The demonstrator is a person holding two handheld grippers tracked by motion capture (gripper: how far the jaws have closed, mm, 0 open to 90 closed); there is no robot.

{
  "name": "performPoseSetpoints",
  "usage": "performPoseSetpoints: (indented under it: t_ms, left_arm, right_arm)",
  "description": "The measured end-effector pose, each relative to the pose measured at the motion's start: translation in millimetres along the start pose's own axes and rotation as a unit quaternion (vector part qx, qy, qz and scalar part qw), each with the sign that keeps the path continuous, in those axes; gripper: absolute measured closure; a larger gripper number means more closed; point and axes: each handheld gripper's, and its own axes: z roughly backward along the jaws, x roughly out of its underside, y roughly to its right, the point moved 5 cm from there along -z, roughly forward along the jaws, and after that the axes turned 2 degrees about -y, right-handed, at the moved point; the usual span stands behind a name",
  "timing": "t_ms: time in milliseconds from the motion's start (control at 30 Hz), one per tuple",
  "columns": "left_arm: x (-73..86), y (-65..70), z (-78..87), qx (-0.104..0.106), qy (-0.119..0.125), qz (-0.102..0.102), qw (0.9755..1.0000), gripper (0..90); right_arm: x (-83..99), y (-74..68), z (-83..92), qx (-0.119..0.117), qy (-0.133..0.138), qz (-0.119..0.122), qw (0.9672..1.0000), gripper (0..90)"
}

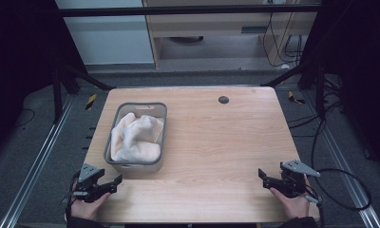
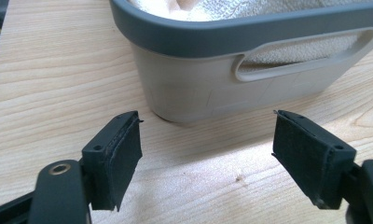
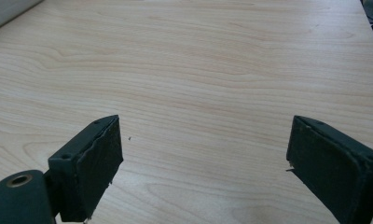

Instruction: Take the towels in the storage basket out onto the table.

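Note:
A grey plastic basket (image 1: pixel 161 137) stands on the left half of the wooden table and holds a crumpled cream towel (image 1: pixel 135 137). My left gripper (image 1: pixel 116 182) rests near the table's front left corner, just short of the basket's near wall, jaws open and empty. In the left gripper view the basket (image 2: pixel 189 88) with its handle slot sits close ahead of the open gripper (image 2: pixel 207 140), and the towel (image 2: pixel 250 9) shows above the rim. My right gripper (image 1: pixel 263 176) lies at the front right, open over bare wood, and its own view shows the gripper (image 3: pixel 203 154) empty.
The table (image 1: pixel 216 142) has a small dark round cap (image 1: pixel 223 99) near its far edge. A black cable (image 1: pixel 345 190) loops off the right gripper beyond the table's right edge. Metal rails and dark frame posts flank the table.

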Motion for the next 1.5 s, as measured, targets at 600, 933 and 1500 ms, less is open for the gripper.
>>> performPoseSetpoints:
  t_ms: [600,933,1500]
  left_arm:
    - [-20.3,8.9,18.1,0.009,0.037,0.002,0.9993,23.2]
    - [-30.4,16.5,28.1,0.014,0.052,-0.002,0.9985,23.9]
    - [-51.3,17.7,44.2,0.017,0.073,-0.015,0.9971,22.8]
  right_arm:
    - [3.5,4.8,1.3,0.016,-0.001,0.015,0.9998,11.2]
    - [3.9,1.8,1.4,0.013,-0.003,0.019,0.9997,11.1]
    - [4.3,1.0,-1.6,0.015,-0.009,0.024,0.9996,11.4]
